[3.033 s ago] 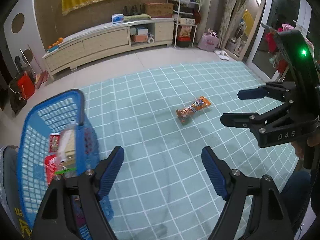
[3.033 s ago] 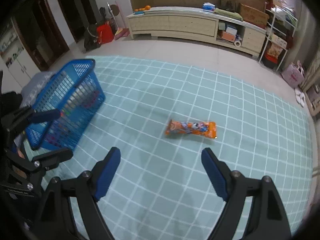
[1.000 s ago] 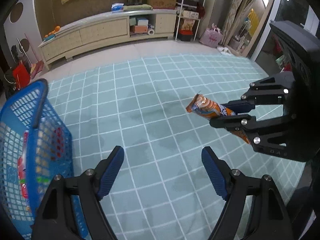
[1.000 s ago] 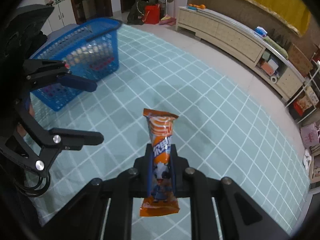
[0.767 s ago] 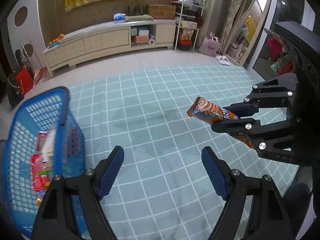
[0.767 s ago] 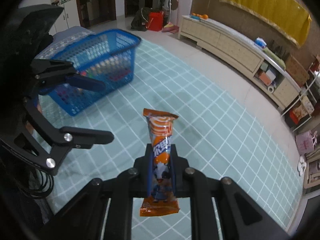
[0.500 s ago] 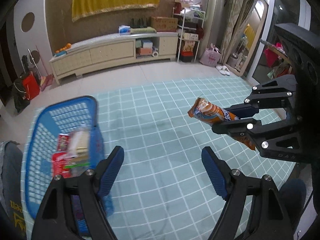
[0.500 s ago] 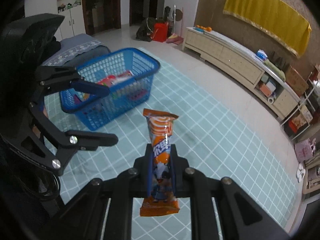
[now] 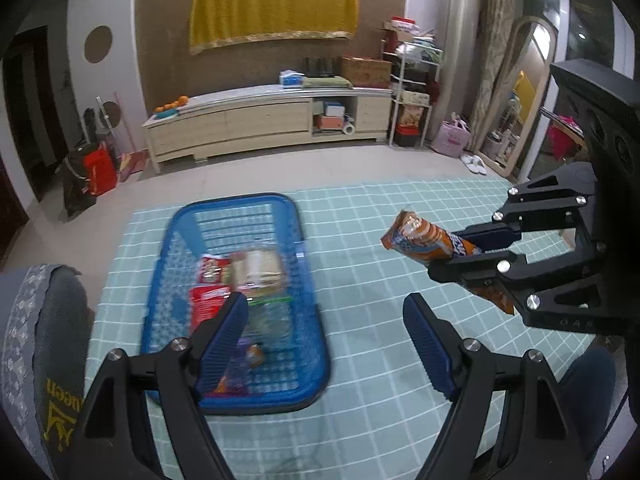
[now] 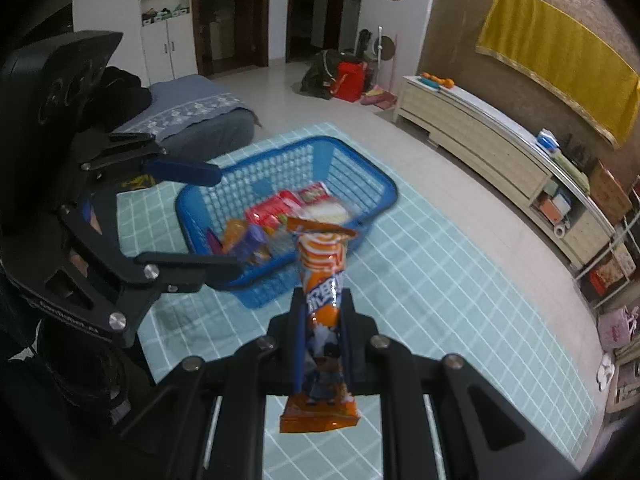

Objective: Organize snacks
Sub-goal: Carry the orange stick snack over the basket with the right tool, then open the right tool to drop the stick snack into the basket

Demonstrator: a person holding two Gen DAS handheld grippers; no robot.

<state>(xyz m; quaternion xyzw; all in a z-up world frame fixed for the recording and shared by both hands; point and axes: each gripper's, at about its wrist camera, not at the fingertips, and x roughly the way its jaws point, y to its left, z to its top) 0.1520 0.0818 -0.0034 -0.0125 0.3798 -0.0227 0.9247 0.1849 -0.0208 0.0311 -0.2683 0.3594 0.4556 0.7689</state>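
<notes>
The right gripper (image 10: 320,320) has its two jaws pressed tight on a long orange snack packet (image 10: 321,312) with a cartoon picture on the wrapper. The packet sticks out past the jaws at both ends (the far end has a crimped edge) and it is up in the air, not touching the floor. In the left wrist view the same orange snack packet (image 9: 430,245) pokes out to the left from the right gripper (image 9: 472,250), to the right of the basket.

The left gripper (image 9: 326,338) has its blue-padded jaws spread wide apart, with nothing between them. It hangs over the near end of the basket.

The blue plastic basket with mesh walls (image 9: 308,292) sits on the pale green mat with white grid lines (image 9: 360,420). Inside it are other snacks: a red packet (image 9: 208,300), a pale packet and a few small ones, a bit blurry. In the right wrist view the basket (image 10: 372,172) is just beyond the far tip of the held packet, and the left gripper (image 10: 200,216) is at its left side.

Far off, a long cream cabinet (image 9: 256,124) stands by the wall under a yellow cloth (image 9: 272,4).
</notes>
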